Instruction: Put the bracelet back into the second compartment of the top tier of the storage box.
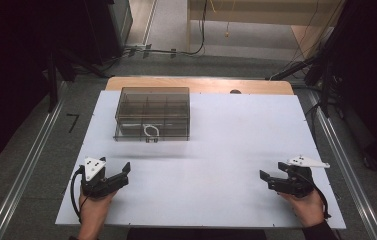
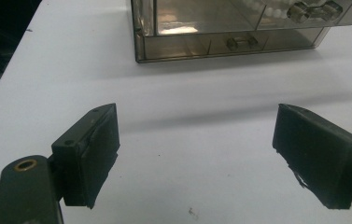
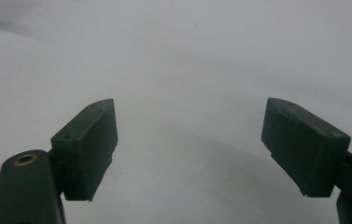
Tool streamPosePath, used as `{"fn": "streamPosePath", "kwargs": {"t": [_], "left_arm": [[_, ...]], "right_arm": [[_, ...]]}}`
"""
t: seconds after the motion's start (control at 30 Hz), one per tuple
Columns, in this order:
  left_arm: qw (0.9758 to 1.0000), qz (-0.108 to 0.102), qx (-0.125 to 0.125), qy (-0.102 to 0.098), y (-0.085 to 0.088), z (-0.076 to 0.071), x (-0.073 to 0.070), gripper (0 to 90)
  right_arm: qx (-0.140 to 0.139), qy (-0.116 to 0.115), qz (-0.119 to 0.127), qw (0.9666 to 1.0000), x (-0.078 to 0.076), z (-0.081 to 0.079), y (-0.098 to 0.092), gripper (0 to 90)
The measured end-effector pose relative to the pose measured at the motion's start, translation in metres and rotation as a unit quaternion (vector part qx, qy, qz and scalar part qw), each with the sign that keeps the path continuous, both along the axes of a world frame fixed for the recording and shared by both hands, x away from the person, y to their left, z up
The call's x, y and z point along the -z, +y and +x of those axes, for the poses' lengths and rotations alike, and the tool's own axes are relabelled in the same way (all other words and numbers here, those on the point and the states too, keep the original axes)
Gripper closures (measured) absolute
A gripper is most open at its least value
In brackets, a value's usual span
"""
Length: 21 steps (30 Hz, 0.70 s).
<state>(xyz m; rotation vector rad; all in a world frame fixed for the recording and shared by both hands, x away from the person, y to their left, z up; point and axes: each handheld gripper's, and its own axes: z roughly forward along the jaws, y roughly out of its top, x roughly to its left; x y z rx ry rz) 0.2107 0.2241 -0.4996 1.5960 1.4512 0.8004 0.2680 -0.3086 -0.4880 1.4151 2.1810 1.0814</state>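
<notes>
A smoky clear plastic compartment box with its lid down rests on the far left part of the white table top. A white loop-shaped item lies in one of its front compartments. My left gripper sits near the front left of the table, open and empty, pointing toward the box, which lies well ahead of its jaws. Through the box's front wall I see pale beads and metal pieces. My right gripper rests at the front right, open over bare table, nothing between its jaws.
A wooden table edge shows behind the white top. Metal rails run along the floor on both sides. Cables lie on the floor beyond the table. Dark equipment stands at the far left and right.
</notes>
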Motion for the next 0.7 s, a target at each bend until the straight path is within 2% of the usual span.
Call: {"fn": "streamPosePath", "kwargs": {"t": [0.47,0.7], "left_arm": [[0.9999,-0.002,0.013,-0.004,-0.007,0.007,-0.001,15.2],[0.9998,-0.006,0.018,-0.011,-0.011,0.006,-0.004,15.2]], "right_arm": [[0.034,0.002,0.006,0.9994,0.001,-0.012,-0.022,17.0],[0.039,-0.007,0.016,0.9991,-0.004,-0.017,-0.027,17.0]]}}
